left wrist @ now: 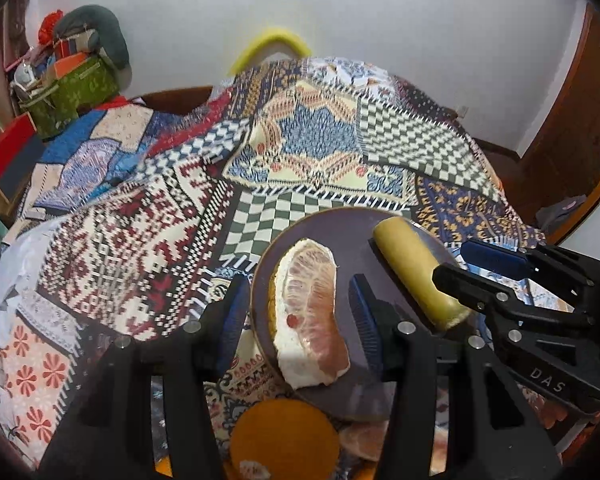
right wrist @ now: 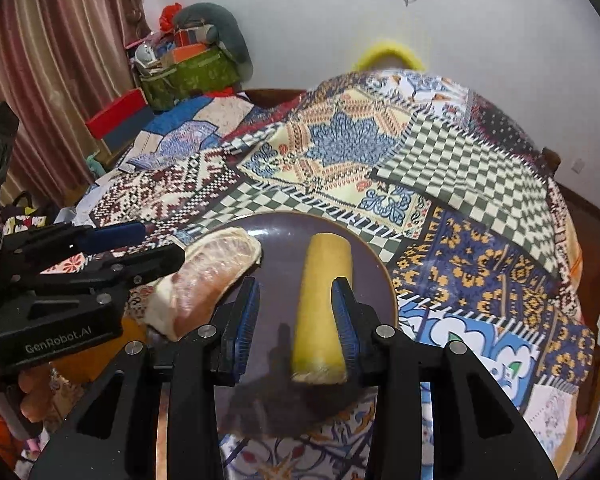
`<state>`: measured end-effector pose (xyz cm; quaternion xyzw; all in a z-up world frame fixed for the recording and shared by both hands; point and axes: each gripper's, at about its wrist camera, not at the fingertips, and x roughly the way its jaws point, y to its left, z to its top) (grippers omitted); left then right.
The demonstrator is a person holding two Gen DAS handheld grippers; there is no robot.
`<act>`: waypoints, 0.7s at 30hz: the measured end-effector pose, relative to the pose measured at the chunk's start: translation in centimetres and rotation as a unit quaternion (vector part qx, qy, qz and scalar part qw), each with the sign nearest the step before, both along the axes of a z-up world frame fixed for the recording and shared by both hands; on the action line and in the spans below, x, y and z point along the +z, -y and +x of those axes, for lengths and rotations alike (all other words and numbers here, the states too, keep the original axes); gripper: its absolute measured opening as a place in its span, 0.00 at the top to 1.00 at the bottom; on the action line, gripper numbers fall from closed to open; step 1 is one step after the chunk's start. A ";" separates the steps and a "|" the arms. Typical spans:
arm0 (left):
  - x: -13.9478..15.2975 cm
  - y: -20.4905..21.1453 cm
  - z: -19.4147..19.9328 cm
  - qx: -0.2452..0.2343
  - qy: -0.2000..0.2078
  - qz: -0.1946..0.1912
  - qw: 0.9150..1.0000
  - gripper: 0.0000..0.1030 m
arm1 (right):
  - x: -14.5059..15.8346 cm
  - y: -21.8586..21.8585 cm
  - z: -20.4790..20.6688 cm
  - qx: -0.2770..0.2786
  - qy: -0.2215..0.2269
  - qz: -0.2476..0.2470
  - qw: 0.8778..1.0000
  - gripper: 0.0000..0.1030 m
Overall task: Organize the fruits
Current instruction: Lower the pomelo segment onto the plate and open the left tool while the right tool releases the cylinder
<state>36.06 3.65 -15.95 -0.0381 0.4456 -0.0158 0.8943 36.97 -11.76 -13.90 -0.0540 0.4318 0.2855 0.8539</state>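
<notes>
Where the purple plate (right wrist: 284,228) rests on the patterned quilt (left wrist: 300,148) of a bed, two pieces of fruit lie on it: a peeled citrus wedge (left wrist: 312,312), likely pomelo, on the left, and a short yellow fruit stick (right wrist: 324,308) on the right, well apart from each other. The left claw (left wrist: 298,316) straddles the wedge, its blue pads standing clear of the flesh on both sides, so it reads as released. The right claw (right wrist: 296,312) brackets the stick; one pad lies against or just beside its side and the other stands off with bare plate between, so no grasp is made. An orange lid or dish (left wrist: 286,436) and further fruit pieces lie below the plate rim in the left view.

Handling, judged: the wedge looks light, soft and wet, with thin membrane that tears or leaks under pressure; take it across the firm white pith along its curved back, closing gently. The stick appears firmer and smooth, perhaps slippery and free to roll; grip it across the middle, square to its length.
</notes>
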 end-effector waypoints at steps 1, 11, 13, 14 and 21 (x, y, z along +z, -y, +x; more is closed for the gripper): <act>0.6 0.0 -0.5 -0.001 0.007 0.001 1.000 0.50 | 0.4 0.1 -0.4 -0.001 0.005 0.001 1.000 0.66; 4.4 -0.5 -5.5 0.003 0.047 0.016 0.999 0.44 | 4.1 0.9 -4.7 -0.009 0.051 0.015 0.999 0.66; 4.9 -0.7 -6.6 0.003 0.052 0.017 0.998 0.44 | 4.7 1.1 -5.7 -0.011 0.055 0.023 0.998 0.66; 5.1 -0.8 -7.1 0.003 0.054 0.017 0.998 0.43 | 4.9 1.2 -6.0 -0.013 0.057 0.025 0.998 0.66; 5.3 -1.4 -10.5 0.002 0.059 0.029 0.998 0.38 | 6.0 2.1 -8.8 -0.022 0.077 0.027 0.996 0.51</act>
